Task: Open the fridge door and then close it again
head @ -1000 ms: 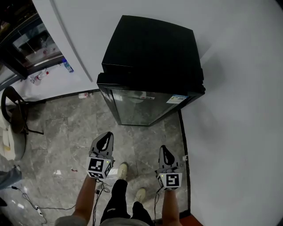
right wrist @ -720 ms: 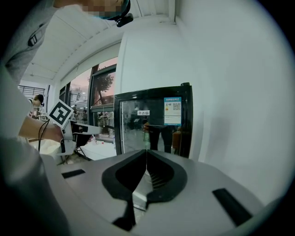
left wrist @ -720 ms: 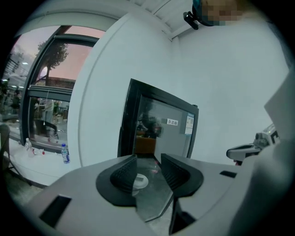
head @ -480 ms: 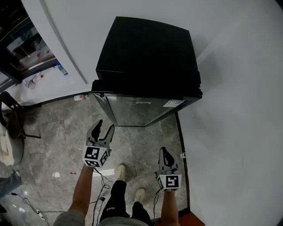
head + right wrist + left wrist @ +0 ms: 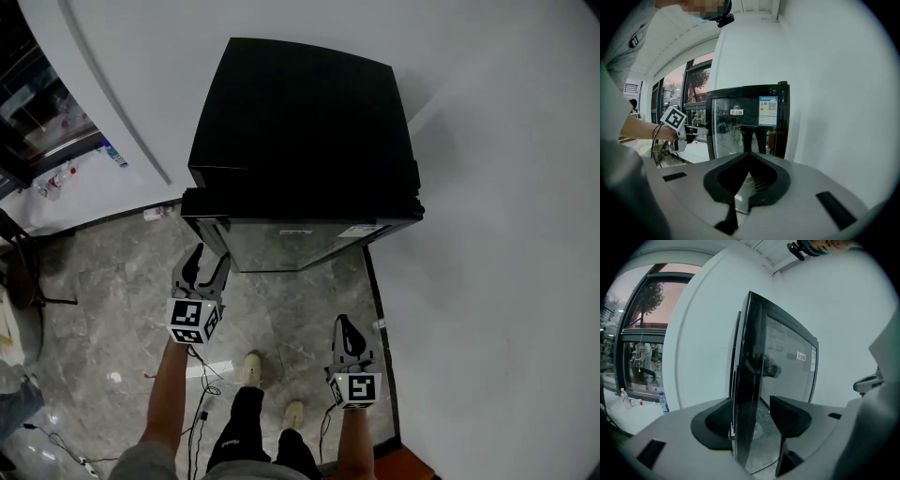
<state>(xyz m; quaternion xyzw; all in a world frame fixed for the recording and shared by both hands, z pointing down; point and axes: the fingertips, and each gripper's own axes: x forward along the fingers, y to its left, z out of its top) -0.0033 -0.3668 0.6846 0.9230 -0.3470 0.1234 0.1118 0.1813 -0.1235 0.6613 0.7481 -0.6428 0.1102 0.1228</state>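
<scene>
A black mini fridge (image 5: 300, 122) with a glass door (image 5: 291, 246) stands against the white wall, its door closed. My left gripper (image 5: 208, 258) has reached the door's left edge, and its jaws are opening. In the left gripper view that dark door edge (image 5: 747, 380) stands between the jaws of the left gripper (image 5: 752, 416), with a gap on the right side. My right gripper (image 5: 343, 324) hangs back by the right wall, shut and empty. The right gripper view shows the right gripper (image 5: 747, 161) facing the fridge front (image 5: 745, 122), with the left gripper (image 5: 686, 136) at the door's left side.
A white wall (image 5: 506, 234) runs close along the fridge's right side. A white column (image 5: 103, 84) rises at the left, with bottles (image 5: 111, 155) at its foot. A chair (image 5: 14, 272) and cables (image 5: 197, 375) are on the grey marble floor. My shoes (image 5: 251, 367) are behind the grippers.
The left gripper moved forward to the fridge door's left edge and its jaws went from shut to open. The right gripper barely moved.
</scene>
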